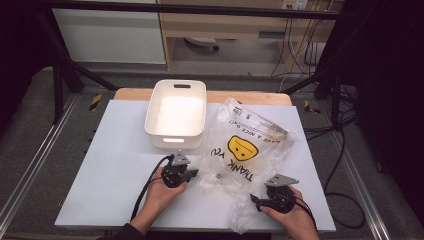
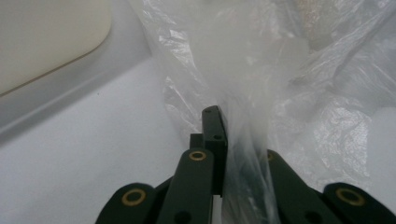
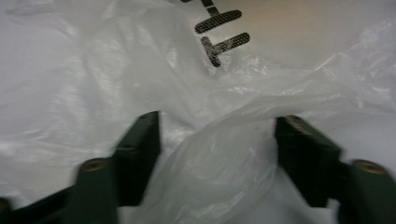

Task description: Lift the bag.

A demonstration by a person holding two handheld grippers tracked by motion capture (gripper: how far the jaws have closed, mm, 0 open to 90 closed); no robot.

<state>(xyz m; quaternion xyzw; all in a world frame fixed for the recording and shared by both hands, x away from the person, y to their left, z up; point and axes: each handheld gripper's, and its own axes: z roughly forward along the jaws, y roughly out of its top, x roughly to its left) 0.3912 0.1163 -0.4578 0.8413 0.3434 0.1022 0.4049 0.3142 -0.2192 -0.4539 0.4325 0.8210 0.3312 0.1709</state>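
bag (image 1: 247,145): right of the white bin (image 1: 176,114), middle of table | left claw (image 1: 186,175): pinching bag's near-left edge | right claw (image 1: 260,200): spread around a near fold | feel: light, soft, slippery, tears easily | grab: bunched edge

Grey floor (image 1: 30,125) around table. Black frame bars (image 1: 65,65) cross behind. White cabinet (image 1: 110,37) and wooden shelving (image 1: 225,25) at back; cables (image 1: 300,45) hang right. Dim light.
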